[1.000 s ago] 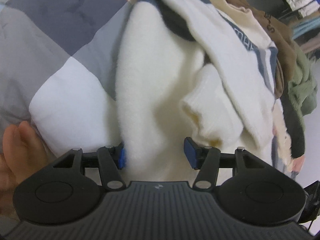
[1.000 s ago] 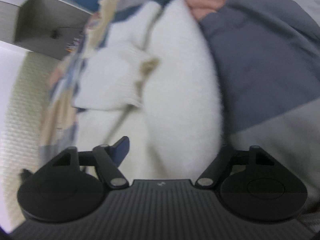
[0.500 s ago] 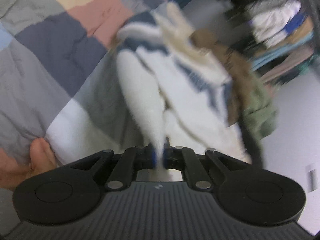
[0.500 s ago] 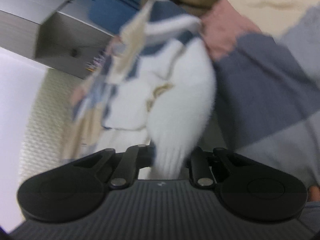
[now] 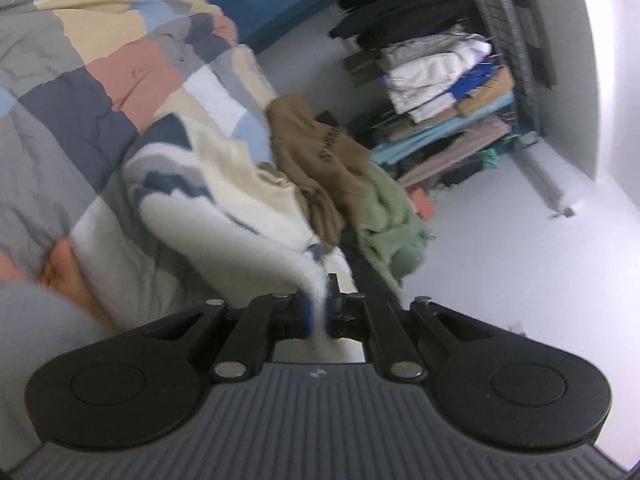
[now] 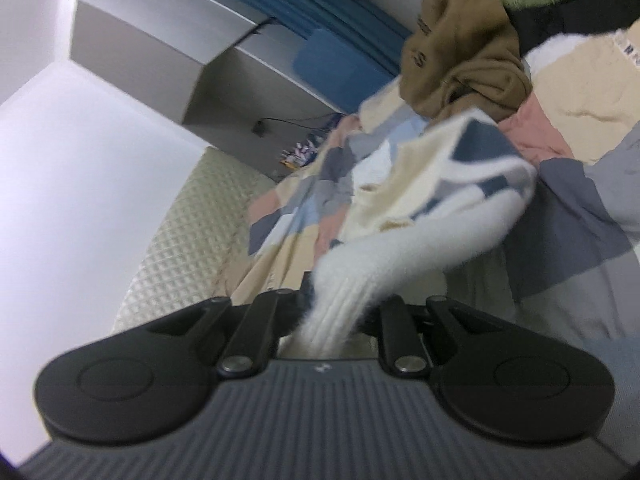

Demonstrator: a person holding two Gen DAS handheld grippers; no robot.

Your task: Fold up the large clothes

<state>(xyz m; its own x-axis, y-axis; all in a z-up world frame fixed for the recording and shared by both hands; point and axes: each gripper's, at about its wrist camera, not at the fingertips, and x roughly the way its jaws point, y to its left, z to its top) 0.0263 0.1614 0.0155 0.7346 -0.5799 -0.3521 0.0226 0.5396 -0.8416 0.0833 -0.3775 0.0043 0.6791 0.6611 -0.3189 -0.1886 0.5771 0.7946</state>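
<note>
Both grippers lift one sweater off the bed to spread it for folding.

The left gripper and right gripper each pinch the fluffy white navy-striped sweater; it trails toward twelve o'clock over the patchwork checked quilt, separating from the brown garment.

Each camera sits just behind its own hand-held gripper and looks forward along the two fingers, very near to the cloth. The left wrist view faces over the bed toward a rack of stacked clothes and the pale floor. The right wrist view faces over the same bed toward a grey cabinet. Both views share the white striped sweater, the brown garment and the checkered quilt.
</note>
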